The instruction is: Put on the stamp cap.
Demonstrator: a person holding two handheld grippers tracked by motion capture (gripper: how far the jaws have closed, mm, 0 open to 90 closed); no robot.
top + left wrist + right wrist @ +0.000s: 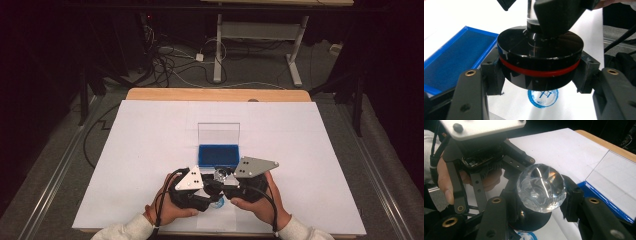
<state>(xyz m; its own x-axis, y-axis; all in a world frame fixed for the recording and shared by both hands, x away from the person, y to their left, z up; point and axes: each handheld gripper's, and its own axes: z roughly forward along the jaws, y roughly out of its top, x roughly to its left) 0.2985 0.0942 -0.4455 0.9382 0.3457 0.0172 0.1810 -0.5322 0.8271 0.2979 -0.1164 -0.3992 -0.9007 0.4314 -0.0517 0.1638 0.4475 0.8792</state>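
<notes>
Both hands work one object near the front edge of the white counter [150,150]: a round stamp [540,58] with a black disc body ringed by a red band and topped by a clear faceted knob [541,187]. The left claw [540,82] is clamped on the disc's rim, its pads pressing the black sides just below the red band, which looks meant to steady the stamp and keep its face level. The right claw [541,202] is closed on the clear knob from above, a hold that suits lifting or pressing straight down. The stamp hangs just above the sheet, apart from it, directly over a round blue print [543,98] on the white surface. Its long axis runs upright, knob up and inked face down toward the print. The blue ink pad [218,154] sits open just beyond the hands, its clear lid [218,133] standing upright behind it, near enough for re-inking, I judge.
</notes>
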